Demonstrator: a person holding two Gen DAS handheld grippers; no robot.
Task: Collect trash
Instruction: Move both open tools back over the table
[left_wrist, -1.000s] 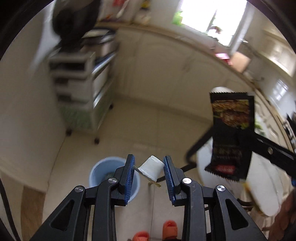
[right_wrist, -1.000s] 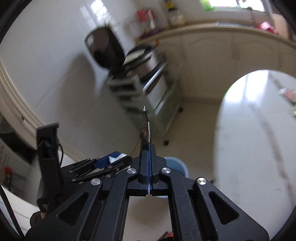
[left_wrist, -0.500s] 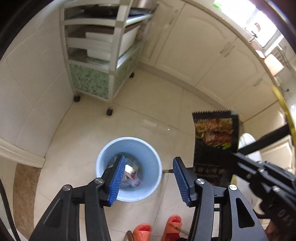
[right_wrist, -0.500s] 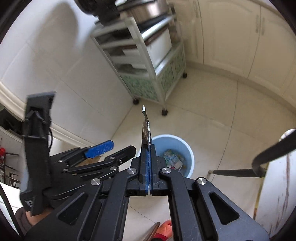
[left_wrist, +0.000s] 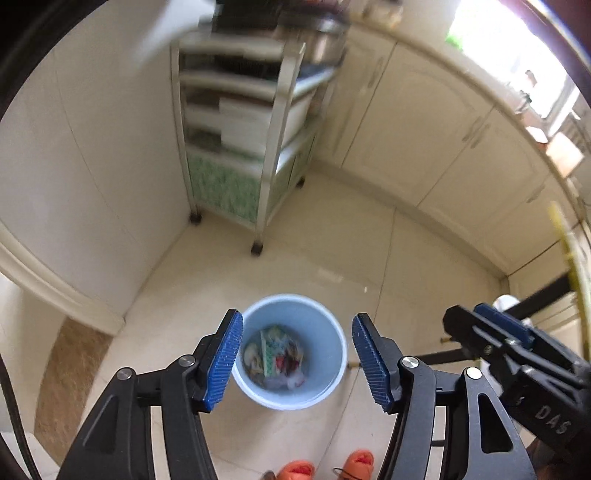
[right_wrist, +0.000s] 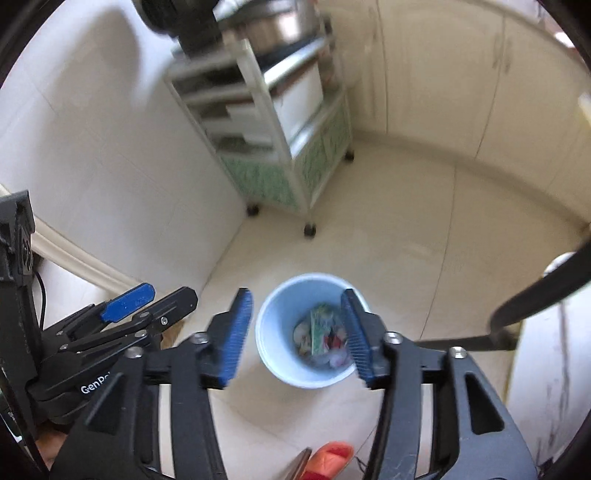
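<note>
A light blue trash bin (left_wrist: 332, 336) (right_wrist: 273, 343) stands on the floor below both grippers, with several wrappers and crumpled bits of trash (left_wrist: 277, 356) (right_wrist: 323, 341) in its bottom. My left gripper (left_wrist: 297, 356) hangs above the bin; its jaws are opening and nothing is between them. My right gripper (right_wrist: 297, 336) is also above the bin, its jaws opening with nothing between them. In the left wrist view the right gripper (left_wrist: 491, 332) shows at the right edge. The left gripper (right_wrist: 140, 299) appears at the left of the right wrist view.
A white wheeled shelf cart (left_wrist: 251, 147) (right_wrist: 280, 122) stands against the tiled wall behind the bin. Cream cabinets (left_wrist: 424, 140) run along the back. A white table edge (right_wrist: 554, 350) with a dark chair frame (right_wrist: 535, 299) is at the right. Orange slippers (left_wrist: 325, 465) show at the bottom.
The left gripper let go of a white cup, which dropped away. The right gripper lowered over the bin and opened, releasing the dark snack wrapper, which is gone from view.
</note>
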